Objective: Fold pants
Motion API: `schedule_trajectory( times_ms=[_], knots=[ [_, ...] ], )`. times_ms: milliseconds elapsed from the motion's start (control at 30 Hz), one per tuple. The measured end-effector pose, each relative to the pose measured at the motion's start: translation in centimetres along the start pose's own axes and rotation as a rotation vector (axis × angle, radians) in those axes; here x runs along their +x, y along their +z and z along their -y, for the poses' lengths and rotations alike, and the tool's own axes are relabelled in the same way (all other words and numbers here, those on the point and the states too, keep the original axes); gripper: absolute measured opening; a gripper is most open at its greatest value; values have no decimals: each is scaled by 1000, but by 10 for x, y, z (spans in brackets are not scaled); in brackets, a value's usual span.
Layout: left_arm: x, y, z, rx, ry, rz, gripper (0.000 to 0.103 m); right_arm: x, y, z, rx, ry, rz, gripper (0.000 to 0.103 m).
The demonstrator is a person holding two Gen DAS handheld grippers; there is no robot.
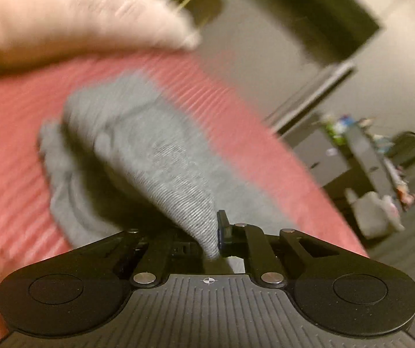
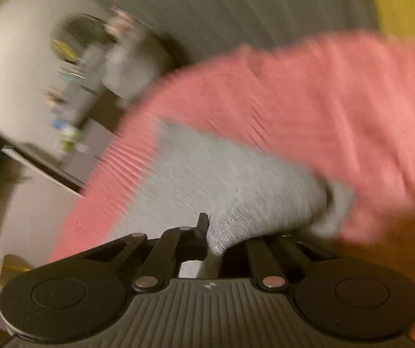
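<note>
Grey knit pants lie partly bunched on a pink striped bedspread. My left gripper is shut on a pulled-up corner of the pants, the cloth running taut from the jaws down to the heap. In the right wrist view the same grey pants spread over the pink bedspread. My right gripper is shut on another edge of the pants. Both views are motion-blurred.
A pale pillow lies at the head of the bed. Beyond the bed's edge stand a cluttered desk or shelf, a white bin, grey walls and a dark window. The cluttered shelf also shows in the right wrist view.
</note>
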State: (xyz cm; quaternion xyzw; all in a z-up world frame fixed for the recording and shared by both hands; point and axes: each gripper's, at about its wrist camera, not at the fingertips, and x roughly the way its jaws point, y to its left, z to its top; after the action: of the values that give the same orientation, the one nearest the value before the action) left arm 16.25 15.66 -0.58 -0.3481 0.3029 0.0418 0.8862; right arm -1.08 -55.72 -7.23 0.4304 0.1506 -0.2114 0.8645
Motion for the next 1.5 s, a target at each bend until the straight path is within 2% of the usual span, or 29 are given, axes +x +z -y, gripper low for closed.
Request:
schedule_trajectory(
  times_ms=[67, 100, 133, 200, 233, 267, 300, 333, 367, 400, 433, 533, 600, 667, 733, 767, 800, 867, 933, 1033, 1133, 1200, 1300, 1367, 1500],
  knots=[
    [-11, -3, 0, 13, -1, 7, 11, -19, 0, -1, -36, 104, 79, 5],
    [-8, -6, -3, 13, 12, -9, 11, -22, -2, 2, -52, 89, 86, 5],
    [0, -7, -7, 13, 46, -36, 13, -19, -3, 7, -62, 47, 73, 5],
    [9, -18, -21, 25, 166, -137, 27, -1, -11, 23, -79, -99, -21, 6],
    [11, -23, -29, 39, 215, -163, 32, 11, -15, 31, -88, -208, -101, 11],
    [10, -25, -30, 46, 224, -160, 32, 16, -18, 36, -95, -277, -146, 12],
    [4, -25, -27, 49, 217, -142, 39, 9, -20, 37, -88, -257, -116, 11],
    [-2, -24, -21, 62, 224, -124, 49, 0, -19, 34, -85, -262, -77, 19],
    [-9, -21, -13, 92, 250, -95, 67, -8, -17, 28, -101, -286, -41, 26],
    [-22, -24, -8, 128, 258, -54, 72, -16, -16, 21, -137, -292, -10, 38],
    [-30, -22, 1, 177, 249, -12, 74, -22, -15, 15, -168, -277, 6, 39],
    [-48, -26, 24, 258, 210, 29, 75, -38, -21, 0, -222, -221, 26, 39],
    [-48, -32, 32, 275, 170, 15, 78, -41, -27, -4, -243, -190, 27, 39],
    [-39, -42, 36, 282, 151, -13, 80, -38, -37, 1, -249, -193, -14, 35],
    [-25, -53, 35, 304, 193, -66, 80, -17, -45, 4, -251, -274, -102, 21],
    [-22, -61, 31, 327, 231, -86, 79, -13, -48, 9, -249, -331, -129, 20],
    [-17, -65, 33, 370, 282, -92, 77, -17, -50, 12, -246, -350, -113, 16],
    [-13, -71, 40, 463, 358, -79, 77, -26, -52, 3, -279, -406, -73, 17],
    [-16, -75, 46, 531, 384, -52, 78, -36, -56, -10, -340, -426, -36, 17],
    [-26, -79, 53, 556, 371, 18, 81, -42, -62, -30, -372, -307, -44, 23],
    [-28, -79, 71, 578, 308, 98, 83, -32, -80, -61, -423, -181, -93, 23],
    [-20, -79, 87, 607, 254, 121, 89, -19, -101, -82, -446, -93, -150, 23],
    [11, -81, 107, 661, 191, 89, 89, 6, -144, -126, -540, 10, -236, 23],
    [37, -83, 117, 681, 162, 55, 88, 19, -172, -156, -628, 69, -255, 23],
    [86, -92, 125, 715, 167, -23, 87, 48, -213, -205, -746, 201, -320, 23]
  ],
)
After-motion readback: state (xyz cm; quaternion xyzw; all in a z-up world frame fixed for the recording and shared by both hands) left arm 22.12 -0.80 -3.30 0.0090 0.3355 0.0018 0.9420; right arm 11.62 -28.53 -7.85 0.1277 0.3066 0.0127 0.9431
